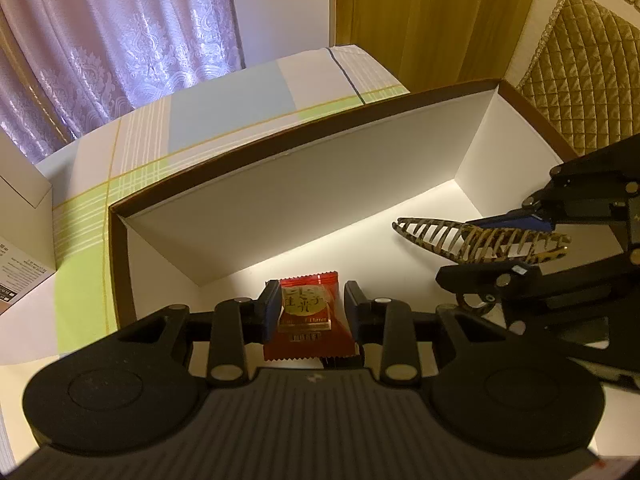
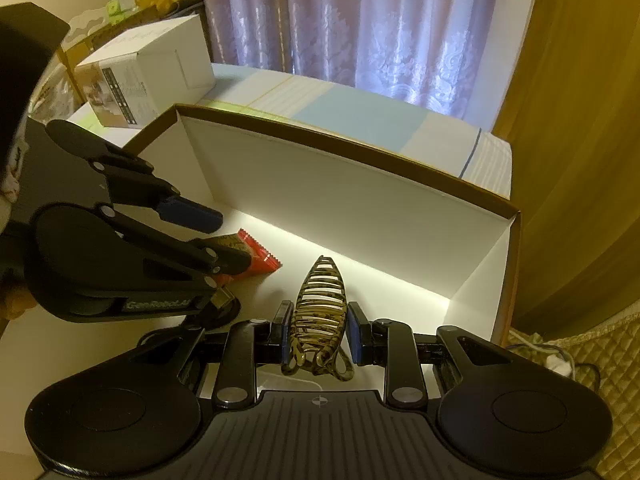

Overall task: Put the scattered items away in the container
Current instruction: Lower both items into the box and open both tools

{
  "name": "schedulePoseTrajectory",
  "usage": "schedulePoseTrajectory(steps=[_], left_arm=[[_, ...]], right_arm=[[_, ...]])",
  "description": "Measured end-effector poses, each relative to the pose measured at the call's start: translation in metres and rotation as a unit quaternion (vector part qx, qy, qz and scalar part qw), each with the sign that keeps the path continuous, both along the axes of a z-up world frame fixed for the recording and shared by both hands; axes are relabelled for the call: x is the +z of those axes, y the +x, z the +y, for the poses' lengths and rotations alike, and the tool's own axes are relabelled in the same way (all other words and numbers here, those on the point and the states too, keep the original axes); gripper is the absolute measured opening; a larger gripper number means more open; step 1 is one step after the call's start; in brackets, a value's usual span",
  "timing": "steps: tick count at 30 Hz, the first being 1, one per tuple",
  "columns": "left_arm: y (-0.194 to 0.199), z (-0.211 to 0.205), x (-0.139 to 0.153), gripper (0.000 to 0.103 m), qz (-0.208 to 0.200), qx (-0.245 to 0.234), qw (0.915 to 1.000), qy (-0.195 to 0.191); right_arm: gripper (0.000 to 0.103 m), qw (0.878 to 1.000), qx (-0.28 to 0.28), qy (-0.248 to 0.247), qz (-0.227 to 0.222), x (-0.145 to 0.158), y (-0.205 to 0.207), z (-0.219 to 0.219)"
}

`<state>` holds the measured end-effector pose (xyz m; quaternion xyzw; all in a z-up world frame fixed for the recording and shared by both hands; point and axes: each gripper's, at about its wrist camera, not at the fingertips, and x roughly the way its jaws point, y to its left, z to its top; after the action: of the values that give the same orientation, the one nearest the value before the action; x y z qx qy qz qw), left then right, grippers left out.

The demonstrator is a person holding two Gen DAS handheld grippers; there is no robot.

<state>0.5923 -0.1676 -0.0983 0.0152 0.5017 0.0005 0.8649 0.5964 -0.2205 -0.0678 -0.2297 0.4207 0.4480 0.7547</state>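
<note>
A red snack packet (image 1: 308,316) with a gold label sits between the fingers of my left gripper (image 1: 310,308), which is shut on its side edges just above the floor of the white box (image 1: 288,200). The same packet (image 2: 260,254) pokes out past the left gripper (image 2: 208,236) in the right wrist view. A tortoiseshell hair clip (image 2: 320,304) is held lengthwise in my right gripper (image 2: 318,326), tip pointing at the box's far wall (image 2: 340,204). From the left wrist, the clip (image 1: 480,238) and right gripper (image 1: 492,244) hang over the box's right half.
The brown-rimmed box rests on a striped cloth (image 1: 224,120). A white carton (image 2: 144,76) stands beyond its left corner. Curtains (image 2: 360,28) hang behind, and a quilted chair back (image 1: 580,80) rises at the right. A dark round object (image 2: 218,312) lies under the left gripper.
</note>
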Motion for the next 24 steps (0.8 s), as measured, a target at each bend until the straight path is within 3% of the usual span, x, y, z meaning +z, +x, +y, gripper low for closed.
schedulePoseTrajectory(steps=[10,13,15,17,21,24], left_arm=[[-0.006,0.0,0.005,0.029,-0.001,-0.001,1.0,-0.004],[-0.011,-0.001,0.007,0.031,-0.004,-0.004,1.0,-0.005],[-0.014,-0.002,0.009,0.035,-0.005,-0.007,0.9999,-0.005],[-0.018,-0.005,0.011,0.042,-0.008,-0.013,0.9999,-0.008],[-0.026,-0.012,0.016,0.055,-0.011,-0.029,0.9995,-0.009],[-0.035,-0.017,0.02,0.065,-0.017,-0.039,0.9991,-0.006]], right_arm=[[0.025,1.0,-0.006,0.006,-0.013,0.0,-0.003,-0.001],[0.04,1.0,0.005,0.01,-0.002,0.001,-0.009,-0.006],[0.059,1.0,0.02,0.015,-0.009,0.003,-0.018,-0.008],[0.07,0.999,0.031,0.019,-0.012,0.005,-0.027,-0.009],[0.086,0.999,0.039,0.015,-0.017,0.009,-0.046,-0.011],[0.091,0.999,0.032,0.018,-0.02,0.014,-0.055,-0.018]])
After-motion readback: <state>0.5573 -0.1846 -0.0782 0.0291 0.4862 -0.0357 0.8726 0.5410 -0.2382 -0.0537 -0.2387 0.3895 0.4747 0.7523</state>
